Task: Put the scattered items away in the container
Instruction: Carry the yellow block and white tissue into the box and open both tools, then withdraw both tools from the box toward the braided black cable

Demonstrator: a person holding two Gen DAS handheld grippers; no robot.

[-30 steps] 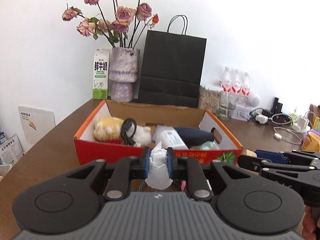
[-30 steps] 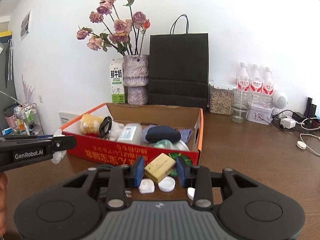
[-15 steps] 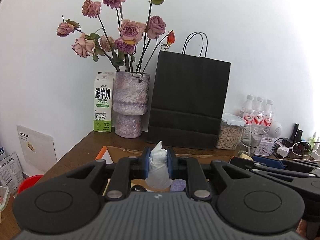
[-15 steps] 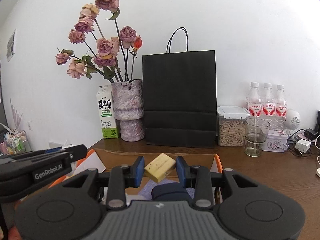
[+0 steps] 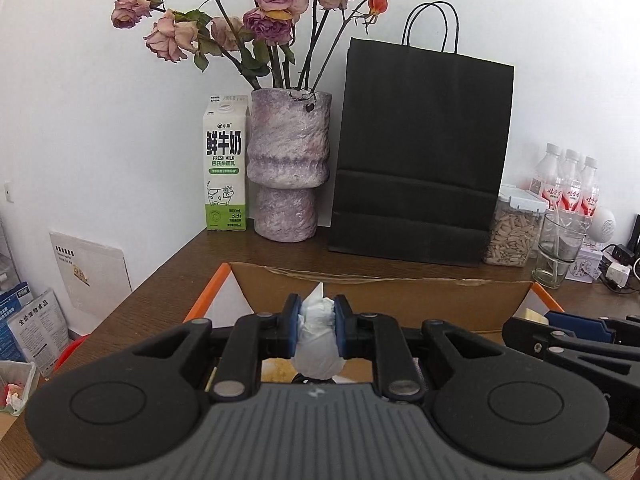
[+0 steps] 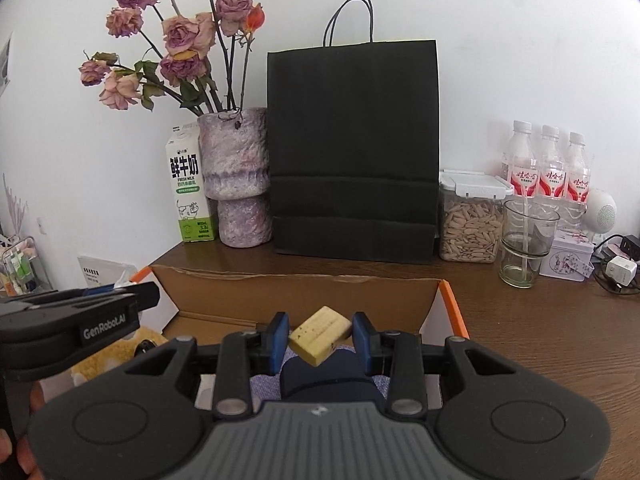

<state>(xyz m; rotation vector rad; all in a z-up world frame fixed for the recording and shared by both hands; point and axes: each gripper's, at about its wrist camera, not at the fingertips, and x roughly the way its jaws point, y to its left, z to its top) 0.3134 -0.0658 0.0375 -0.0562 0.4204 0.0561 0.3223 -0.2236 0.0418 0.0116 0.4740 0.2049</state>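
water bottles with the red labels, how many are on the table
3. The water bottles stand in a row against the wall at the table's far right, behind the seed jar and the glass: left, middle, right. More may be hidden behind them.

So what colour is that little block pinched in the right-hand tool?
Pale yellow, speckled with small dark spots: the small block. The right wrist view shows it best.
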